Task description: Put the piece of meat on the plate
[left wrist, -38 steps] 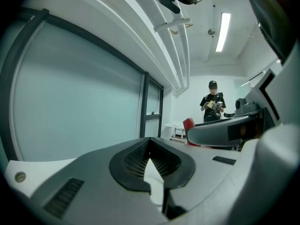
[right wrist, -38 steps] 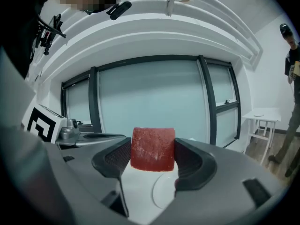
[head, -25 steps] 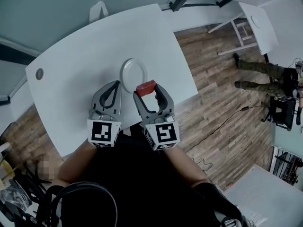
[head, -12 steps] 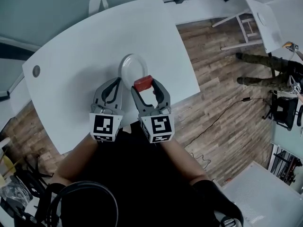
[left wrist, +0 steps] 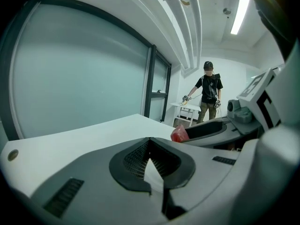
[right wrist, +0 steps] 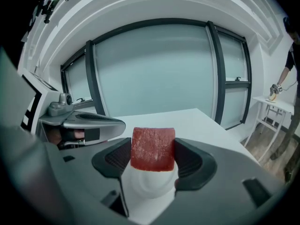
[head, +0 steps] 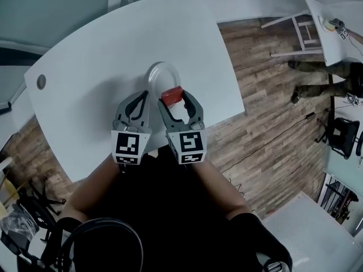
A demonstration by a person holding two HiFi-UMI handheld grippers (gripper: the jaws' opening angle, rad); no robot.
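Observation:
A red piece of meat (head: 172, 95) (right wrist: 153, 148) (left wrist: 178, 134) is clamped between the pads of my right gripper (head: 173, 97) (right wrist: 153, 157), held above the near edge of a round white plate (head: 156, 76) (right wrist: 150, 186) on the white table (head: 85, 89). My left gripper (head: 144, 96) (left wrist: 149, 159) hovers just left of it, jaws shut with nothing between them; the plate shows as a white sliver past its tips.
The table's right edge (head: 235, 89) drops to a wooden floor (head: 272, 123). A round grommet (head: 41, 82) sits at the table's far left. A person (left wrist: 208, 95) stands at a small white table (left wrist: 185, 108) farther back. Glass walls lie beyond the table.
Both grippers have shifted slightly toward the plate with the meat still held; the meat now overlaps the plate's near rim more.

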